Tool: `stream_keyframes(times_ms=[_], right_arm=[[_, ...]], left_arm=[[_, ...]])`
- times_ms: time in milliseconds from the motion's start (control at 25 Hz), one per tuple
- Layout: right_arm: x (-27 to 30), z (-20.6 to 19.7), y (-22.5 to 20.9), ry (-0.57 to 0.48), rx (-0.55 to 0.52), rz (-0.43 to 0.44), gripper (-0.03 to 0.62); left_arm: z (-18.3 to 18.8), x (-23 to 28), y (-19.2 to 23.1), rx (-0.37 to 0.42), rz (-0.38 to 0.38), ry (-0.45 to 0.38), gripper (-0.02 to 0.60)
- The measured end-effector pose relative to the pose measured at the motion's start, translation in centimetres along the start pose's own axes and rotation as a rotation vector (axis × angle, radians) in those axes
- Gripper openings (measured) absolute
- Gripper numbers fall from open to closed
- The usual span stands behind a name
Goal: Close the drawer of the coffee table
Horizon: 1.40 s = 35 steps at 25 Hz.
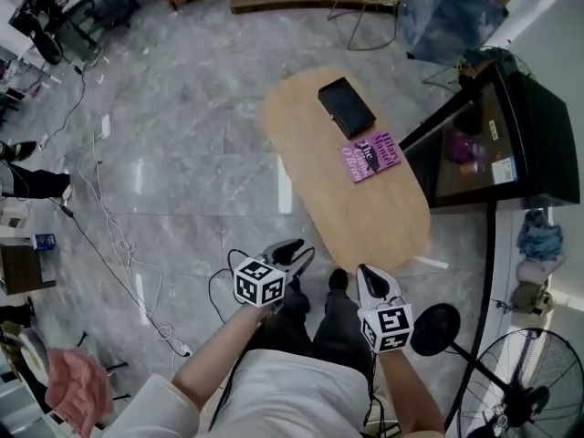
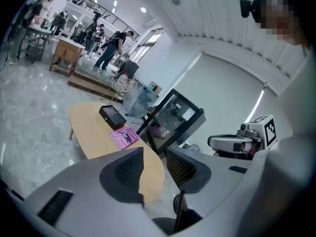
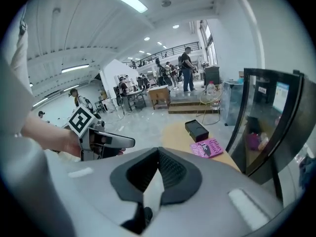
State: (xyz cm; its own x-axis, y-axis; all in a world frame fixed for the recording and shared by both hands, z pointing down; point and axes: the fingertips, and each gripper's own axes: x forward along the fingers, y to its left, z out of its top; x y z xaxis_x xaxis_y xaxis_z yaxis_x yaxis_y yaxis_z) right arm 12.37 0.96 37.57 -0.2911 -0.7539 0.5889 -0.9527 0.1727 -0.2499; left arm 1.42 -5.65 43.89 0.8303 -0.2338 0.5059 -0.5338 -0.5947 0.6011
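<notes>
**Gripper state.** The left gripper (image 1: 294,252) has its fingers apart, with nothing between them. The right gripper (image 1: 368,276) has its fingers closed tip to tip and is empty. Both are held close to the person's body, near the near end of the coffee table (image 1: 365,217) but apart from it.

**Task item.** No view shows the drawer. Its side and how far it stands out cannot be told.

**Hazards (judged).**
- A push on the tabletop edge instead of the drawer front could slide the table over the glossy floor (image 1: 182,153).
- A shove could shift the book (image 1: 371,155) and the black box (image 1: 346,107).
- The glass cabinet (image 1: 493,144) stands just right of the table, so a sideways push risks contact.
- Cables (image 1: 109,235) trail on the left and invite tripping.

**Surroundings.** The oval wooden top stands on grey marbled tiles. A fan (image 1: 529,381) stands near right, and desks and people are at the far end of the room.
</notes>
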Motion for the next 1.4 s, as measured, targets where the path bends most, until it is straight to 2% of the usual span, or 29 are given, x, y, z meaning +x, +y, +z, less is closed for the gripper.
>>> stream_keyframes(times_ms=[160, 320, 640, 840, 1000, 1200, 1400], right_arm=[[-4.2, 4.1, 1.3, -0.081, -0.017, -0.035, 0.011], [-8.9, 6.4, 2.8, -0.131, -0.048, -0.060, 0.011], [-14.5, 9.8, 5.9, -0.206, -0.105, -0.079, 0.011], [-17.6, 10.5, 6.3, -0.245, -0.174, -0.068, 0.011], [-20.1, 11.5, 5.7, -0.278, -0.185, -0.060, 0.011], [-23.2, 12.5, 4.4, -0.321, -0.187, -0.037, 0.011], [-26.0, 14.2, 2.7, -0.400, -0.157, -0.053, 0.011]], left_arm=[[3.0, -3.7, -3.3, 0.116, -0.008, 0.030, 0.146], [4.1, -7.5, -6.9, 0.220, -0.019, 0.054, 0.096], [6.9, -12.6, -12.1, 0.301, -0.048, -0.006, 0.048], [9.2, -14.9, -15.5, 0.362, -0.029, -0.100, 0.027], [11.5, -16.7, -18.3, 0.409, -0.009, -0.227, 0.014], [12.6, -18.3, -21.8, 0.411, -0.017, -0.347, 0.009], [13.3, -19.1, -23.8, 0.430, -0.025, -0.399, 0.008]])
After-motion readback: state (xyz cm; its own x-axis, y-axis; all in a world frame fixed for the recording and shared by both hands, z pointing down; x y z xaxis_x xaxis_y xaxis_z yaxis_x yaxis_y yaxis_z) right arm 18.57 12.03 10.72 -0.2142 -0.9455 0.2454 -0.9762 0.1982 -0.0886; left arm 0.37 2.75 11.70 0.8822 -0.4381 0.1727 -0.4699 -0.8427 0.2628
